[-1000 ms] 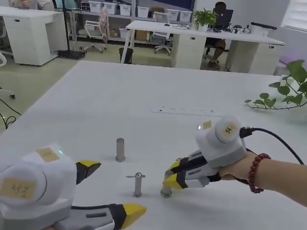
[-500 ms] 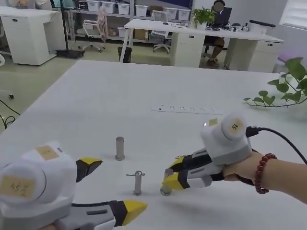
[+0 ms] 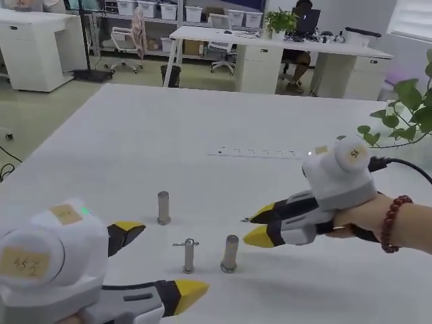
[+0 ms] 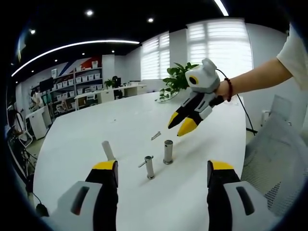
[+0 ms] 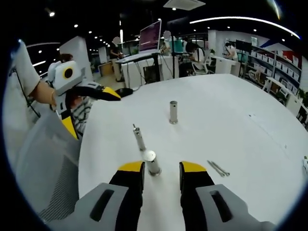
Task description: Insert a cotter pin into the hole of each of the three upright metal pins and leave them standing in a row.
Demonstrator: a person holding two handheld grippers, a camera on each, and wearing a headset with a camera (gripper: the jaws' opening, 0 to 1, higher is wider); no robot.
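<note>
"How do the left tongs [image 3: 164, 260] stand?"

"Spread wide, the yellow tips far apart with nothing between them. They hang low over the white table [image 3: 202, 135], at about 8 o'clock from the middle pin [image 3: 189, 255], and touch nothing."

"And the right tongs [image 3: 256, 225]?"

"Parted a little, much less than the left pair, and nothing is gripped. The hand with the bead bracelet [image 3: 393, 223] holds them up off the table. They point toward the pins from about 2 o'clock of the near pin [image 3: 230, 253] and stand apart from it. In the right gripper view that pin shows in the gap between the two jaws, but it is out ahead of them and not pinched."

"Where are the metal pins themselves?"

"All three are upright on the table between the two pairs of tongs. The middle pin has a cotter pin [image 3: 182, 244] through its top, and the ends stick out on both sides. The near pin stands just beside it at 3 o'clock and is plain on top. The far pin [image 3: 163, 207] is at 11 o'clock, set a bit further off, and is also plain. They make a bent line more than a straight row."

"Are there any spare cotter pins?"

"Loose ones [image 5: 217, 167] lie flat on the table near the tips of the right tongs, at 3 o'clock from the near pin in the right gripper view. From here they are too small to count with certainty."
</note>
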